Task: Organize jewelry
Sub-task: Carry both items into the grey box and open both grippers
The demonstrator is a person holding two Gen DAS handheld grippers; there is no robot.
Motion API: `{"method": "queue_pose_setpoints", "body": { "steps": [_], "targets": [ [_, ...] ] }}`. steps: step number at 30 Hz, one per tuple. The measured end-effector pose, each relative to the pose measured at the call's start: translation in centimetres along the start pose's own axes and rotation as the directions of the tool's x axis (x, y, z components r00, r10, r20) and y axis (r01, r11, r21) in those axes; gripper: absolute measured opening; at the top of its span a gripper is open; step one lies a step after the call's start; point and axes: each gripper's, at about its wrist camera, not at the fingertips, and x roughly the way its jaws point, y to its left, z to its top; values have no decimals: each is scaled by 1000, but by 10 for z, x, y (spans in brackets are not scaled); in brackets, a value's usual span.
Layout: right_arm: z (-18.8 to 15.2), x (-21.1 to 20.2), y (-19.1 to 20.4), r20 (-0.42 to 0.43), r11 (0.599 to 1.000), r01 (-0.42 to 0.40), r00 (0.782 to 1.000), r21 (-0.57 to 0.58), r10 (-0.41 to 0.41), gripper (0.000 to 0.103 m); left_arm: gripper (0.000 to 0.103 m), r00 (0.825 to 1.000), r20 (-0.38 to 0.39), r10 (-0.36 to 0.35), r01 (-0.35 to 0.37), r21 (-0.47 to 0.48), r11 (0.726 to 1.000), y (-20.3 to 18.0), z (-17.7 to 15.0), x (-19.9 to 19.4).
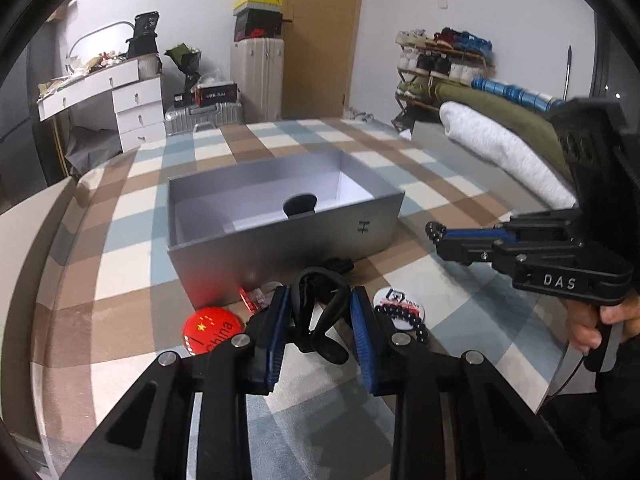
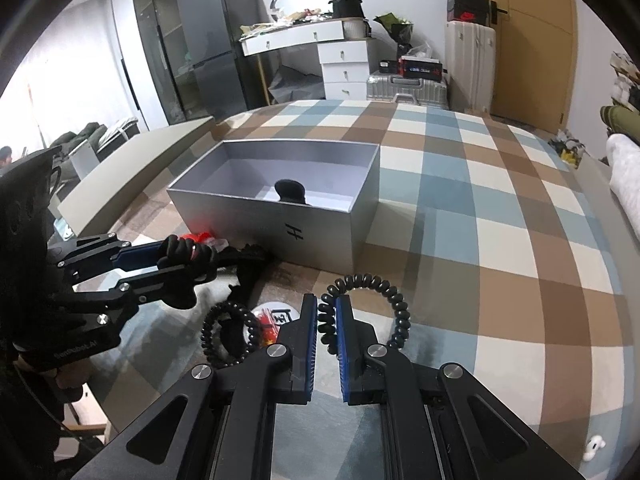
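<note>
1. The left gripper (image 1: pixel 320 316) has its blue pads closed against a twisted black band (image 1: pixel 320 312), just near of the open grey cardboard box (image 1: pixel 280 240).
2. The right gripper (image 2: pixel 327 320) is clamped shut on a black coiled bracelet (image 2: pixel 384 300), held near the box's right end.
3. A black beaded bracelet (image 2: pixel 228 332) lies on the checked cloth (image 2: pixel 500 240).
4. A dark object (image 2: pixel 290 192) sits inside the box.

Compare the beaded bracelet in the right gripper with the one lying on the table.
The held beaded bracelet is pinched between the right gripper pads, hanging open in an arc; the table bracelet lies flat as a closed ring, partly over a round badge. Both are strings of dark, disc-like beads.
</note>
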Motion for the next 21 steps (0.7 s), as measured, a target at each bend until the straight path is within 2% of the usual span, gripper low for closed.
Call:
{"method": "queue_pose_setpoints", "body": {
  "steps": [14, 21],
  "targets": [
    [17, -18, 10, 124, 996, -89, 988, 11, 87, 9, 25, 992, 116, 42, -32, -91, 995, 24, 17, -24],
    [36, -14, 14, 134, 991, -132, 982, -4, 131, 9, 25, 993, 102, 55, -44, -110, 993, 35, 19, -17]
  ]
}}
